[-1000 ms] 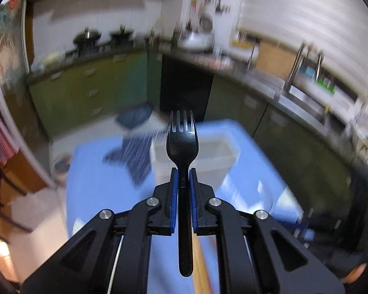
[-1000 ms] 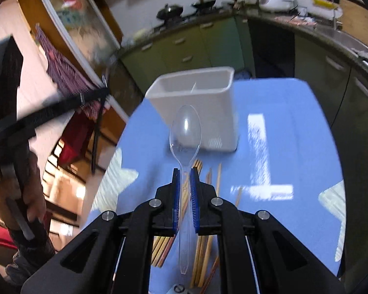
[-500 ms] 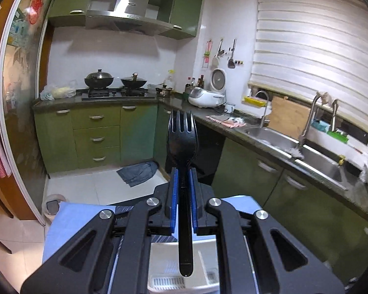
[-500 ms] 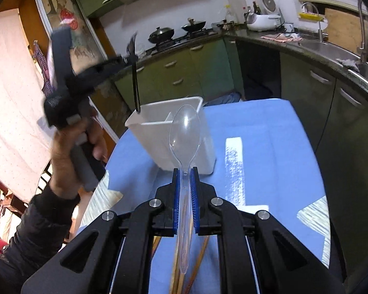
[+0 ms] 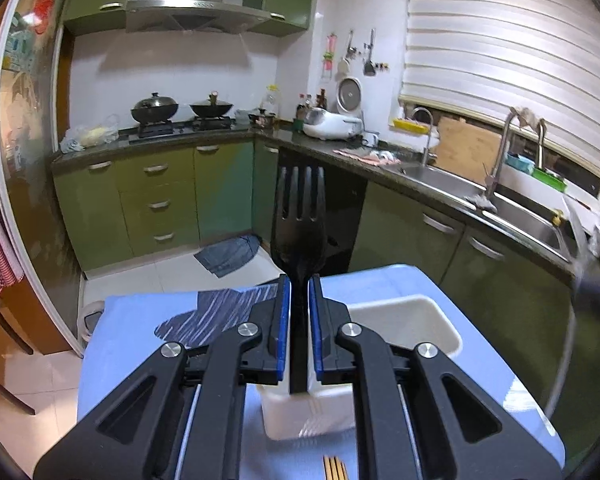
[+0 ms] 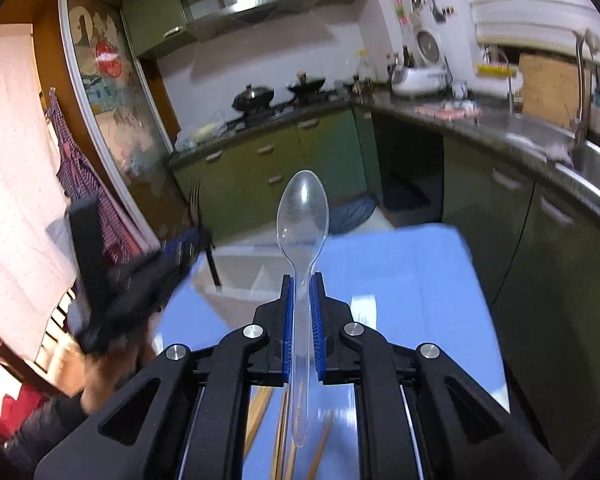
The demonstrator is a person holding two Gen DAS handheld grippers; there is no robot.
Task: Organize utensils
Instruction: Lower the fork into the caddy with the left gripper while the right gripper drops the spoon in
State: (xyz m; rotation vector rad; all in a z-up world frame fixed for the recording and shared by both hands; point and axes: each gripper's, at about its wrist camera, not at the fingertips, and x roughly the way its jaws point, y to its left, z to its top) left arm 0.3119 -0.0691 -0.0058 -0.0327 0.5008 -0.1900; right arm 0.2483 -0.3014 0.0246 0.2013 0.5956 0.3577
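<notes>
the left gripper (image 5: 298, 320) is pinching a black plastic fork (image 5: 299, 224) by its handle, tines pointing up, and the fork's lower end is hanging just above the near edge of the white holder (image 5: 432, 320), which is sitting on the blue surface (image 5: 132, 320). the right gripper (image 6: 301, 316) is pinching a clear plastic spoon (image 6: 302, 216) by its stem, bowl uppermost, and is hovering over the same surface nearer the person, with loose wooden chopsticks (image 6: 260, 408) lying below it. in the right wrist view the left gripper (image 6: 180, 248) is showing blurred at the left, above the holder (image 6: 240, 280), with the fork (image 6: 196, 204) standing up from it. a divider seems to be splitting the holder's inside into compartments, though which one is lying under the fork is not clear from these views.

the step in hand looks like dropping the fork into the holder: it is being carried handle-down and is nearly lined up over the opening. the next move is calling for the handle end to be brought fully over the opening, past the near wall, lowered inside, and only then for the fingers to part, so that the fork is not tipping out over the rim. the spoon is waiting its turn; the chopsticks are not yet sorted.
</notes>
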